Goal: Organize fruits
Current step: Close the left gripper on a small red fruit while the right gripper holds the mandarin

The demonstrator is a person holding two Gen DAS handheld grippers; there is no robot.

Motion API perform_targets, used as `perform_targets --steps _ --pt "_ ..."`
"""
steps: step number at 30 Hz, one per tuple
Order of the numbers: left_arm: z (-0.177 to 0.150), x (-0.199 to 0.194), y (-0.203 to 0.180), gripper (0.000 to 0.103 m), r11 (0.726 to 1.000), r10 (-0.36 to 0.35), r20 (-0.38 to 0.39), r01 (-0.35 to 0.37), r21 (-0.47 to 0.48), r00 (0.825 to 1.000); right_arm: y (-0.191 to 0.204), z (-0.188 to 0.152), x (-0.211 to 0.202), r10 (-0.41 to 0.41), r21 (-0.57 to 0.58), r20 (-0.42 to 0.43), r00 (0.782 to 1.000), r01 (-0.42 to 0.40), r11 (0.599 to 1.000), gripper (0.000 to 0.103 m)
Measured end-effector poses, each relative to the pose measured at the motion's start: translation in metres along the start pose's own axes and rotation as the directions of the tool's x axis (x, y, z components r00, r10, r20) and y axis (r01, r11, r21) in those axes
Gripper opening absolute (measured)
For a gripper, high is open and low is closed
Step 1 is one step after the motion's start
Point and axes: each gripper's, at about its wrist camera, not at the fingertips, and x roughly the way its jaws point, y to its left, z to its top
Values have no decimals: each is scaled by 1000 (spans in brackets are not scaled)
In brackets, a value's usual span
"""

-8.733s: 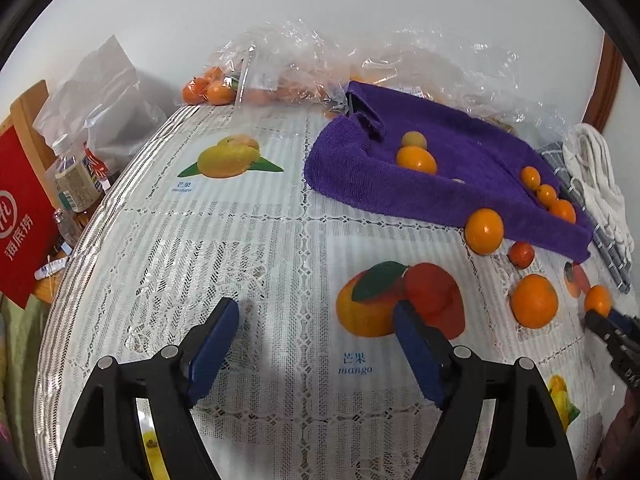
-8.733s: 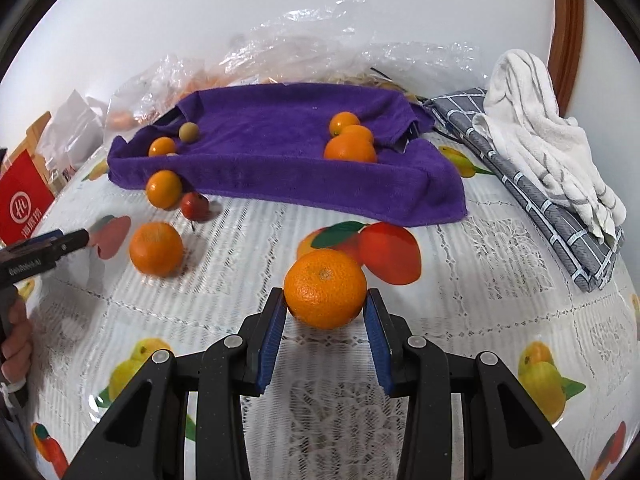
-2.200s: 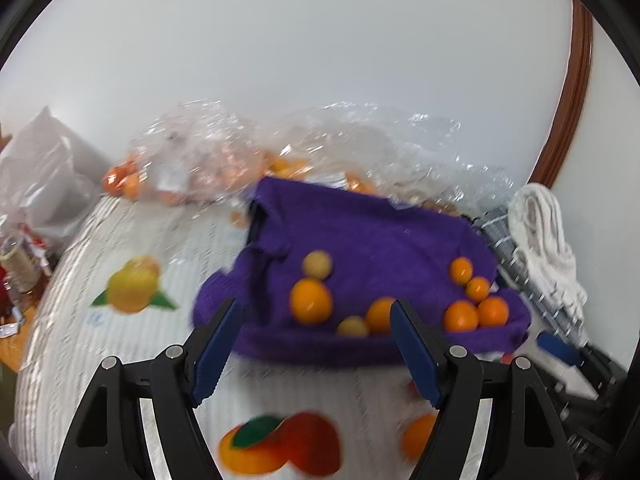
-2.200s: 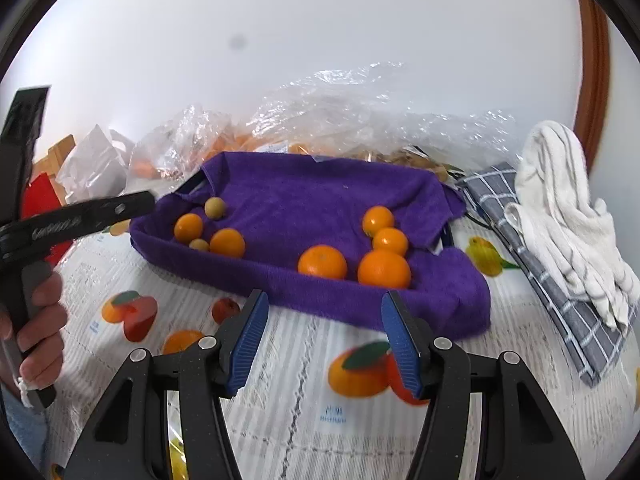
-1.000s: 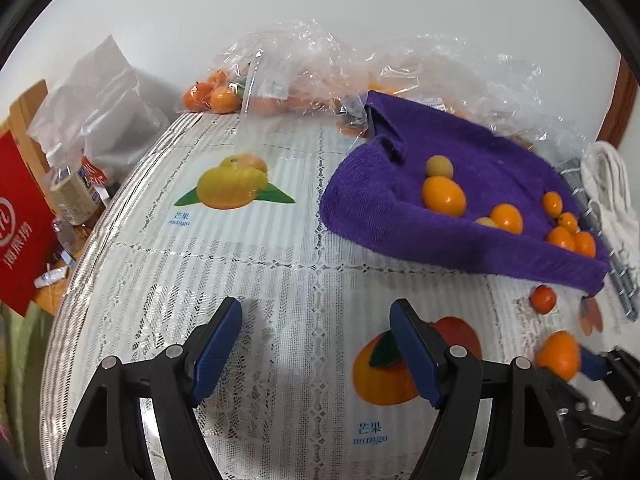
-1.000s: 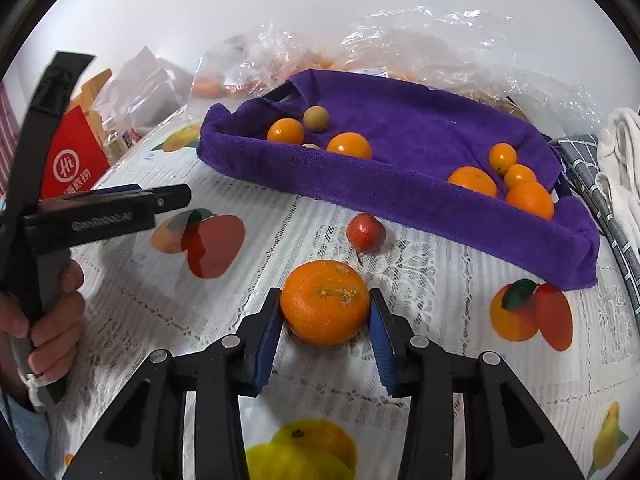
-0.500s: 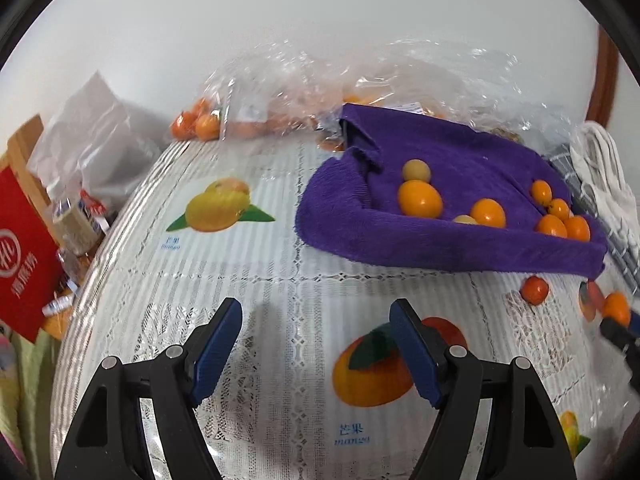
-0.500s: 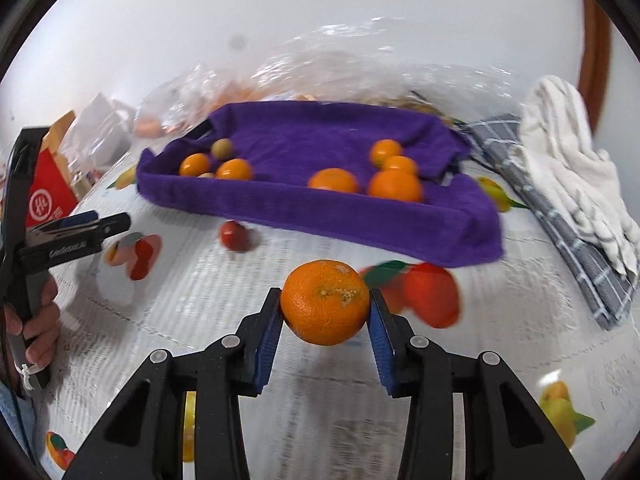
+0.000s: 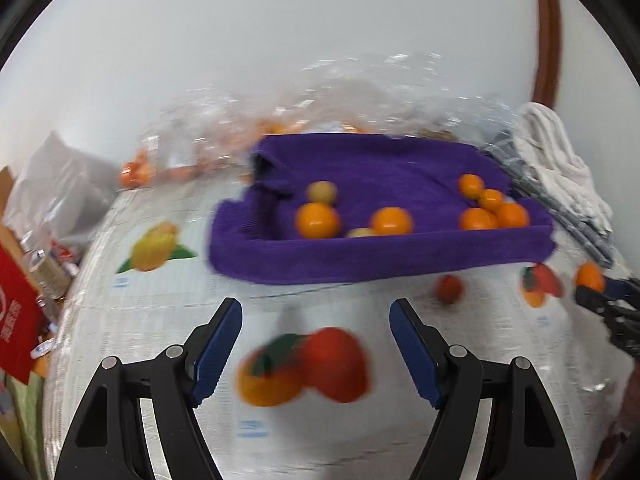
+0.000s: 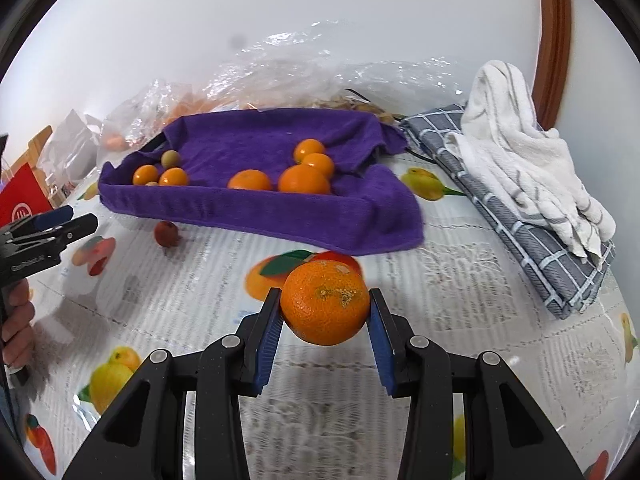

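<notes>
A: Left wrist view first. Our left gripper (image 9: 316, 344) hangs over the white lace-patterned tablecloth with printed fruit (image 9: 160, 320), blue pads apart, nothing between them. The purple terry towel folded up into a shallow tray (image 9: 380, 256) lies straight ahead and beyond the fingertips, its long side running across the frame. One small red round fruit (image 9: 449, 289) sits loose on the cloth, just off the tray's near wall, ahead and to the right.

B: We judge that red fruit the left hand's nearest loose piece. At the far right edge we also catch the right gripper (image 9: 600, 298) with a bit of orange showing.

A: Right wrist view. Our right gripper (image 10: 325, 322) is clamped on a large round orange mandarin (image 10: 325, 303), carried clear above the cloth. The tray's near wall (image 10: 256, 210) lies ahead and a little left; the oranges inside (image 10: 304, 179) cluster mid-tray.

B: Open floor shows at the back of the tray. On the right, the grey checked cloth (image 10: 532, 236) under the white striped towel (image 10: 520, 152) bounds us; we judge a forward lift over the wall enough.
</notes>
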Motion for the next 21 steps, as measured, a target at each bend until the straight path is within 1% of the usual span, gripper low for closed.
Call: perform_targets --steps 4,6,7,8,9,12,17,19,21 --pt "15 -3 -25 75 1000 -22 -2 22 20 1000 -8 -2 0 -3 13 -1 1000 3 1000 41" --pt "23 3 -37 75 999 -8 -37 9 34 999 -10 -3 -2 -7 15 4 1000 7 1000 41" --pt "24 5 -41 75 999 -22 -44 24 37 999 -11 -3 -3 -7 15 7 1000 7 1000 41" --pt "26 5 -44 75 998 -54 -40 56 36 998 -12 -3 -3 -7 15 9 1000 7 1000 41" --pt "27 6 -47 75 997 -66 -36 68 37 997 -13 -4 -4 -5 15 11 1000 5 1000 41" --pt "25 10 -51 75 996 -79 -25 79 35 997 -15 -5 -3 -5 25 10 1000 4 1000 41" --pt "18 17 -47 75 990 -140 -16 140 14 990 -17 -9 -1 -5 36 8 1000 5 999 42" --pt "13 21 -44 75 987 -162 -23 162 11 987 -18 -10 1 -2 38 7 1000 2 999 42" --pt "10 27 -44 75 985 -170 -50 170 1 984 -18 -12 4 -10 39 0 1000 10 999 41"
